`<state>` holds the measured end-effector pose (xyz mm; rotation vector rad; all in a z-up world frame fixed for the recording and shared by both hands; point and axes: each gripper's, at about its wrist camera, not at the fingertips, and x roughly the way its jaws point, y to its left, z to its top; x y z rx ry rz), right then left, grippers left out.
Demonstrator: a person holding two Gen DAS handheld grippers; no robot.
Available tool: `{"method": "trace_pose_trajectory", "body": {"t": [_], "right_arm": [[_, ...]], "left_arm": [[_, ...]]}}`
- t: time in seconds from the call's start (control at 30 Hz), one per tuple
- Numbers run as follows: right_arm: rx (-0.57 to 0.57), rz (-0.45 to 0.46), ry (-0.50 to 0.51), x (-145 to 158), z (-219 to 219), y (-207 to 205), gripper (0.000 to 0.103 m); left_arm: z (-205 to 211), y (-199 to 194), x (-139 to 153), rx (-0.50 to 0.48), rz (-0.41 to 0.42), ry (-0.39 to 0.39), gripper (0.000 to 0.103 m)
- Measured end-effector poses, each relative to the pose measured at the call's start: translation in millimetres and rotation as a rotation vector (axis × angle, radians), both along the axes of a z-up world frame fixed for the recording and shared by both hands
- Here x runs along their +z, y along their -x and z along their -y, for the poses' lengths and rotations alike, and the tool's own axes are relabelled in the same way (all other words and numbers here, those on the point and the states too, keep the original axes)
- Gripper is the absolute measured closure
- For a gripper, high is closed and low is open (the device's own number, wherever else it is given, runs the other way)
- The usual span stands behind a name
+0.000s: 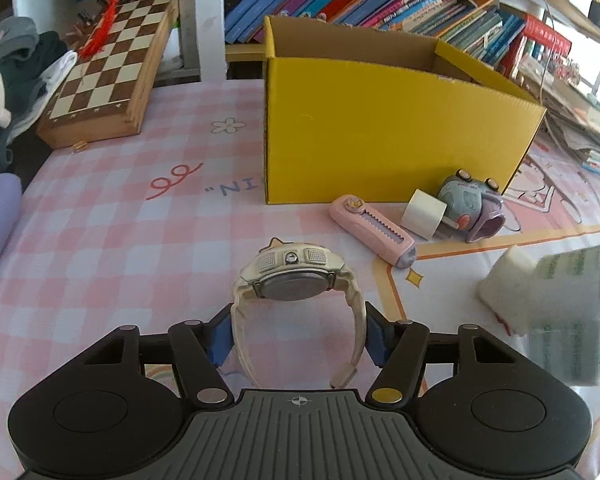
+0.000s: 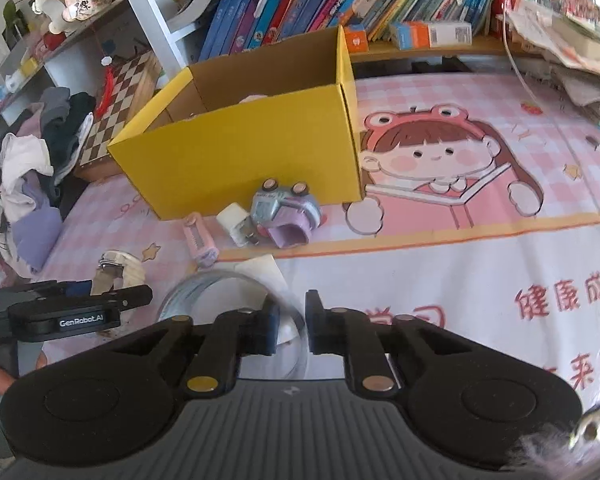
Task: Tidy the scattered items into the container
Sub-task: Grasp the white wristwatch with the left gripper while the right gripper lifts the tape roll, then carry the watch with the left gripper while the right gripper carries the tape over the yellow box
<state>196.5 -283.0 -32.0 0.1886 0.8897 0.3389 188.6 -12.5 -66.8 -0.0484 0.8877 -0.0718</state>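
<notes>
While clamped on white watch [image 1: 296, 280] strap at frame center, left gripper [image 1: 300, 338] ready for lift; right gripper [image 2: 288, 328] pinched on clear tape roll [image 2: 220, 292] wall, lower center. Best raised straight, w/ grip firm, then carried over rim of yellow box [image 1: 380, 132], upper center, clearing pink cutter [image 1: 374, 232] & toy car [image 1: 470, 204] before release.

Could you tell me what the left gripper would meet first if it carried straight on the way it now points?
Probably the pink checked tablecloth, since the left gripper, closed on the white wristwatch, points downward. The yellow cardboard box sits further ahead; depth is unclear.
</notes>
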Motion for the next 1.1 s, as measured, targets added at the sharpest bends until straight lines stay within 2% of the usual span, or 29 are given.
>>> {"method": "trace_pose_trajectory", "body": {"t": [0.17,0.67,1.1], "right_arm": [[-0.006,-0.006,0.0,0.7,-2.5,2.7,0.096],[0.009,0.012,-0.033,20.2,-9.1,14.6,0.097],[0.125,-0.006,0.05,31.4,-21.6,13.8,0.097]], "left_arm": [[-4.5,10.4,6.6,-0.001,0.015,0.008,0.041],[-4.9,36.3,29.7,-0.044,0.083,0.036,0.041],[9.5,50.3,52.7,-0.213,0.103,-0.01,0.041]]}}
